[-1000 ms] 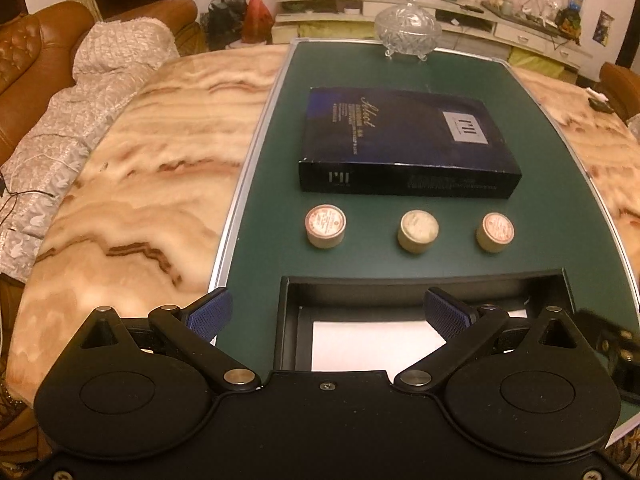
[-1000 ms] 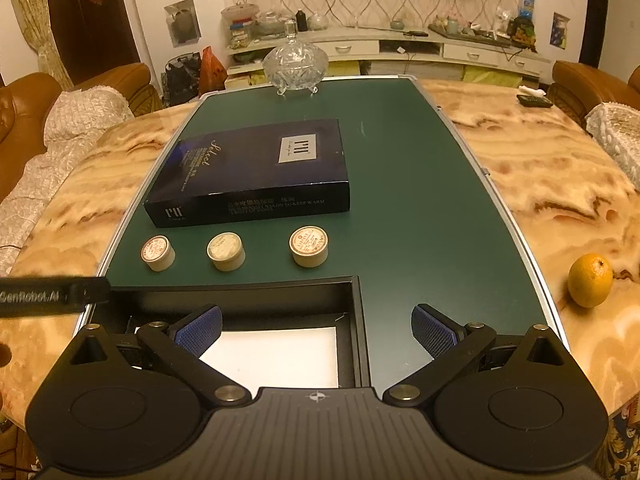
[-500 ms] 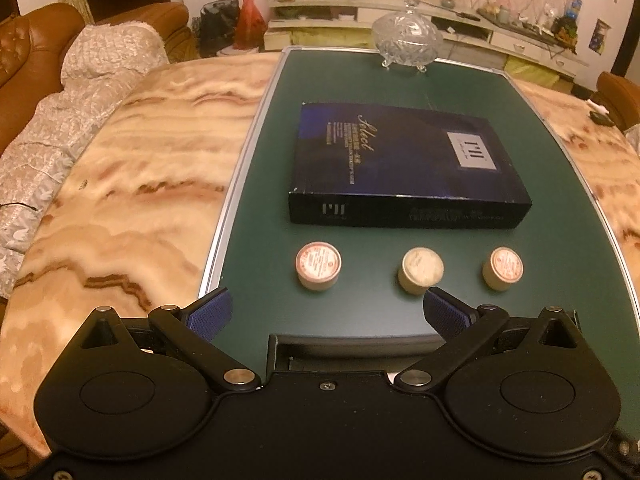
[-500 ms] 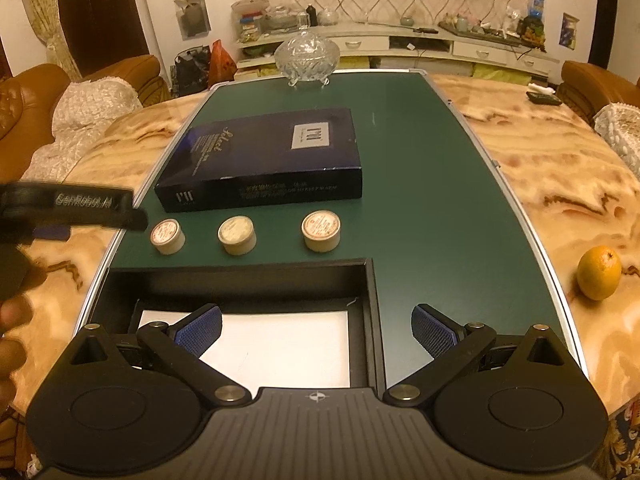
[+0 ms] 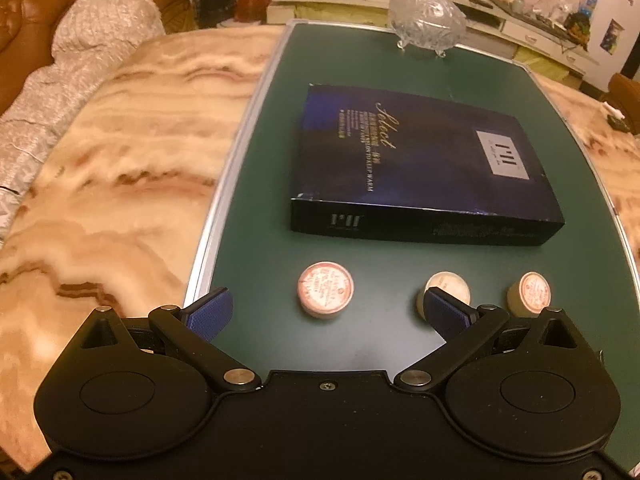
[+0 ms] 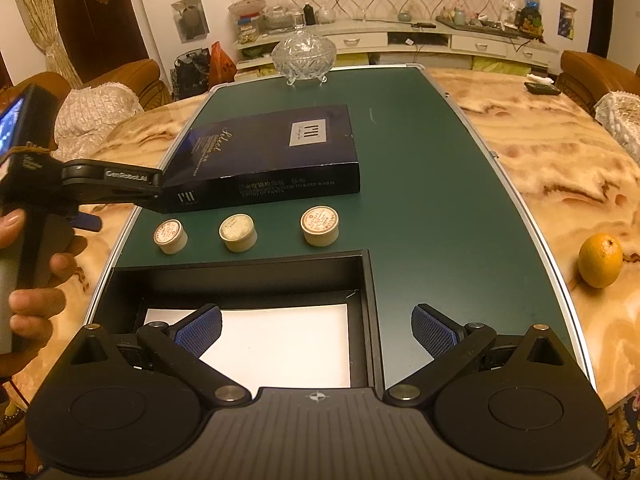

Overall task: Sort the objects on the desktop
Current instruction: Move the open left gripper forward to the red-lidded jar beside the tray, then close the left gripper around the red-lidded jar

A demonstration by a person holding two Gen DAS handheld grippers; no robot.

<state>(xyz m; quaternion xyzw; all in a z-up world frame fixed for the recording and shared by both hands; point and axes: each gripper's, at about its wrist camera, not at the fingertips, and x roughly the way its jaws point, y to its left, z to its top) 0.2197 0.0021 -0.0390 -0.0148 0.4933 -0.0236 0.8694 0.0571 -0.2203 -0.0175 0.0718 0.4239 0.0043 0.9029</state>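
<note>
My left hand-held gripper (image 5: pixel 326 314) hangs w/ jaws spread wide and nothing between them, low over the green mat (image 5: pixel 400 344) near the mat's left edge; its right blue pad (image 5: pixel 442 312) overlaps the middle tin in that view. My right hand-held gripper (image 6: pixel 316 330) is also spread wide and empty, sitting over the near edge of the bench (image 6: pixel 540 152), left pad (image 6: pixel 200 328) above the black tray (image 6: pixel 372 308), right pad above bare mat. The tray lies at the mat's near-left corner, white sheet (image 6: pixel 280 340) in its bottom. Just past the tray's far wall, three round tins in a row: small one w/ red print (image 6: pixel 171 235) nearest the mat's left edge, pale-lidded one (image 6: pixel 238 233) in the middle, bigger red-print one (image 6: pixel 319 225) on the right, all upright and apart from each other. From the left cam the order flips: big tin (image 5: pixel 325 292) left, pale one (image 5: pixel 447 294) mid, small one (image 5: pixel 530 294) right. In the right cam I see a hand (image 6: pixel 28 268) gripping the left tool's handle at the bench's left edge, tool nose reaching to the near-left corner of the dark blue box (image 6: pixel 272 156); can't tell if it touches. The box lies flat mid-mat behind the tins. An orange (image 6: pixel 600 260) sits on the marble off the mat's right edge. A lidded glass dish (image 6: pixel 306 56) stands at the mat's far edge.
</note>
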